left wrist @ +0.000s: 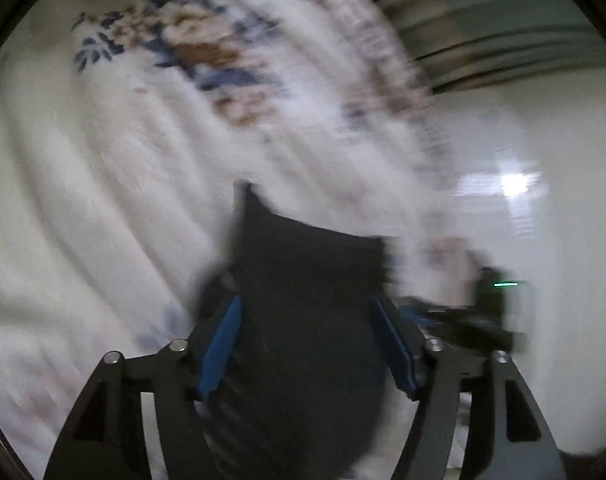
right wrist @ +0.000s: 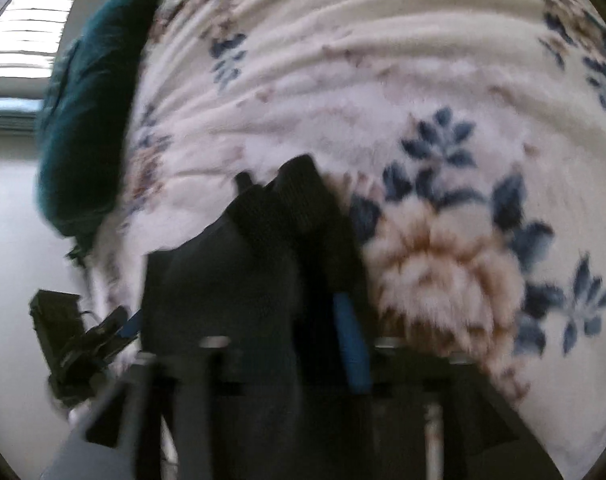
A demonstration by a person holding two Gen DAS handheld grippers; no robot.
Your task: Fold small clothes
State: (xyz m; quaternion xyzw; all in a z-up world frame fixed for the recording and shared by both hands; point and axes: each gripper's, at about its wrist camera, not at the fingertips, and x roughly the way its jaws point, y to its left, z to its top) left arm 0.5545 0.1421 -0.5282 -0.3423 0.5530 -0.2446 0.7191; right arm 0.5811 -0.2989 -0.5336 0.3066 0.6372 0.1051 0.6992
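- While both cameras were smeared with motion blur, each one caught something the other missed: the left wrist view had a pale glossy wall [left wrist: 543,140] with a bright light glare on it, plus slatted blinds [left wrist: 483,20] up top, and the right wrist view had a dark teal cushion [right wrist: 91,120] sitting at the blanket's left edge.
- The left gripper [left wrist: 307,308] had its blue-padded fingers [left wrist: 223,340] spread fairly wide, and the dark garment [left wrist: 307,300] filled the gap between them. It bulged past both pads, but I couldn't tell whether they were really pinching it or the cloth was just draped there.
- The right gripper [right wrist: 287,320] was harder to read (way blurrier): only one blue pad [right wrist: 351,344] showed, pressed up against the dark garment [right wrist: 231,280], the other side was buried under cloth, so how far open it was, no idea.
- The garment itself looked like a soft dark knit, nearly black, with a ribbed bunched-up bit at the top in the right view and a flat, straight top edge in the left one. It was up at the grippers, over the blanket.
- The blanket [right wrist: 383,80] was fluffy cream fleece, ridged in long waves, with blue leaves and brown-and-white flowers printed on it.
- Each view also caught the other gripper off to the side as a dark blocky shape.
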